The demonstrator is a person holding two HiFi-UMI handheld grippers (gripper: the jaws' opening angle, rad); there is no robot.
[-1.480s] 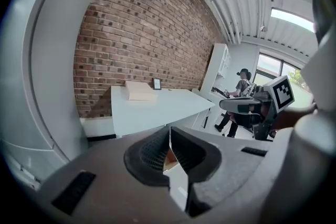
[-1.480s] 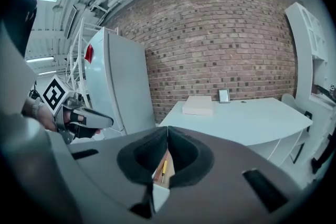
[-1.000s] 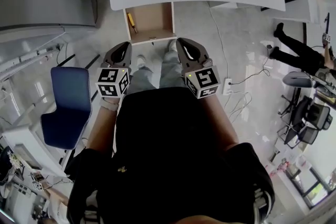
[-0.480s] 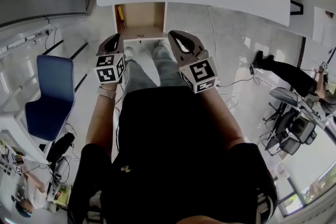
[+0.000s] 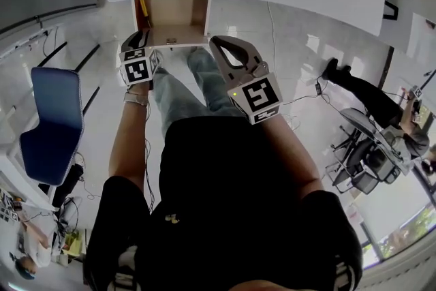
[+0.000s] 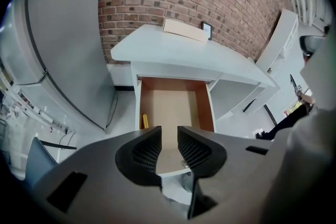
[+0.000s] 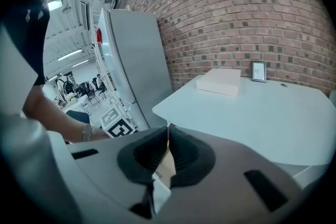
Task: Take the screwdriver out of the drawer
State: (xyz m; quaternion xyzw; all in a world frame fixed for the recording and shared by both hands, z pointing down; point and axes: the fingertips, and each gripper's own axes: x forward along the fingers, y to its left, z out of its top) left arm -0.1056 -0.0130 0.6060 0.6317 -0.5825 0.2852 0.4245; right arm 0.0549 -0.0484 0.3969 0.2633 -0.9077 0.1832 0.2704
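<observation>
Nearest, the right gripper (image 7: 168,131) has its jaws clenched tip to tip on nothing. The left gripper (image 6: 169,136) points down at the front edge of the open drawer (image 6: 173,105); its jaws have just been opening and stand released, with nothing between them. The yellow-handled screwdriver (image 6: 144,121) lies along the drawer's left wall. Above, the white tabletop (image 6: 178,50) carries a flat white box (image 7: 219,82) before the brick wall (image 7: 247,13)

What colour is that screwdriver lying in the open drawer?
Yellow. The screwdriver shows best in the left gripper view, at one side of the drawer.
</observation>
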